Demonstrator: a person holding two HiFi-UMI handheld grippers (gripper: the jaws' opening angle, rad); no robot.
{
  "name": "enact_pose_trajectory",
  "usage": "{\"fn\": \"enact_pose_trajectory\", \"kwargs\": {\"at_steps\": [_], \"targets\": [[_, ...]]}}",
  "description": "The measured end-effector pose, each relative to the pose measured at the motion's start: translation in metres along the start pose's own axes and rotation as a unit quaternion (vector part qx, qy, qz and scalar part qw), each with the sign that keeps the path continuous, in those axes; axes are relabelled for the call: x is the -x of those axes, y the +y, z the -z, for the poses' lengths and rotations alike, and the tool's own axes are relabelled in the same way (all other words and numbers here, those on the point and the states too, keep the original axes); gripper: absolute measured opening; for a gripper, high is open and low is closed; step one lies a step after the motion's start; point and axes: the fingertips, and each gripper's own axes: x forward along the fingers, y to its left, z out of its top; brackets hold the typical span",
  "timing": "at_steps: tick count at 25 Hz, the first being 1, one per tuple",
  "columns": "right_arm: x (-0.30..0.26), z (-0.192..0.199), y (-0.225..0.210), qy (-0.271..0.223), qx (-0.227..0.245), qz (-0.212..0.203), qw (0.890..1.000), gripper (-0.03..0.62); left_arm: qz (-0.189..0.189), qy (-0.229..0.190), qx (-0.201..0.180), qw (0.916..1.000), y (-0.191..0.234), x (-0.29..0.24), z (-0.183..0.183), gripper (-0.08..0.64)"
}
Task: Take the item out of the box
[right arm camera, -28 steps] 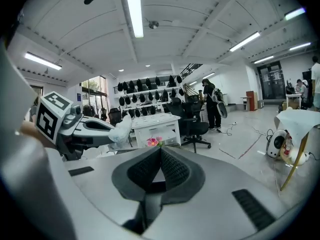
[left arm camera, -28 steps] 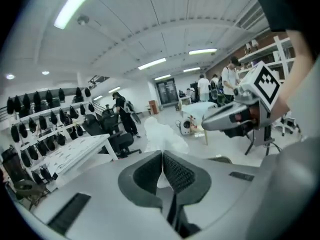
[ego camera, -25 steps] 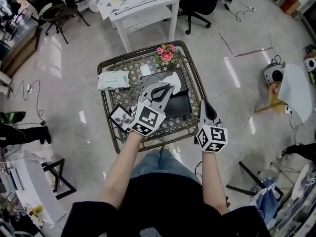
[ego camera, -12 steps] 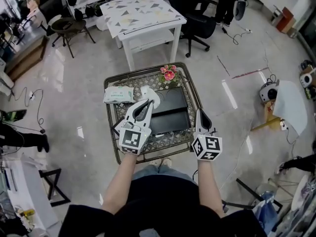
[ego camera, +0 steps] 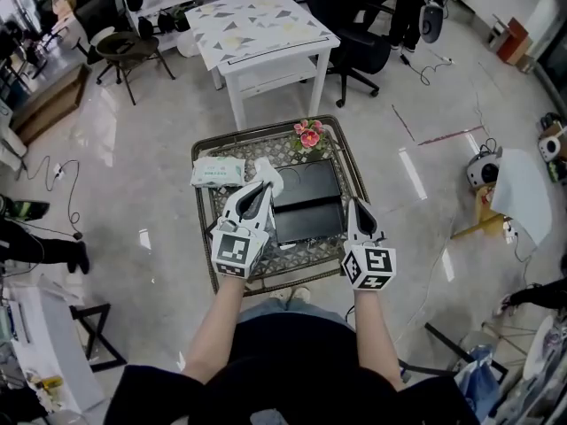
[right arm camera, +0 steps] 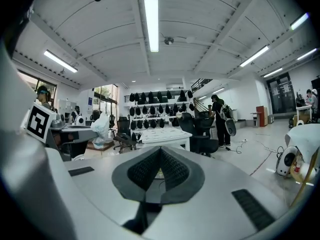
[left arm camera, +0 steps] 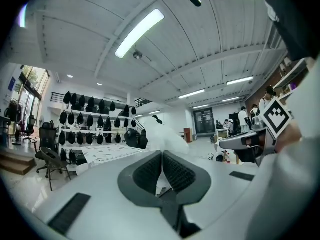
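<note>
A black box lies open on the small metal lattice table in the head view. My left gripper hovers over the box's left edge, shut on a crumpled white item that sticks out past its tips. In the left gripper view the white item rises just beyond the shut left gripper. My right gripper hangs over the table's right front corner, beside the box. Seen in its own view, the right gripper is shut with nothing in it.
A pack of wipes lies at the table's back left and pink flowers stand at its back edge. Behind the table stand a white table and a black office chair. Cables run over the shiny floor.
My left gripper has carried the white item from over the middle of the box to its left edge. The right gripper stayed by the table's right front corner. The head view tilted up.
</note>
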Motion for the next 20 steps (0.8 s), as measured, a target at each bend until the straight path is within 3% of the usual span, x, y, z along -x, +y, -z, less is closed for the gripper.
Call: {"fn": "enact_pose_trajectory", "kwargs": {"at_steps": [20], "targets": [[-0.0049, -0.0006, 0.0073, 0.0, 0.001, -0.001, 1.0, 0.002, 0.013, 0.007, 0.008, 0.9999, 0.0, 0.0017, 0.0077, 0.025]]}}
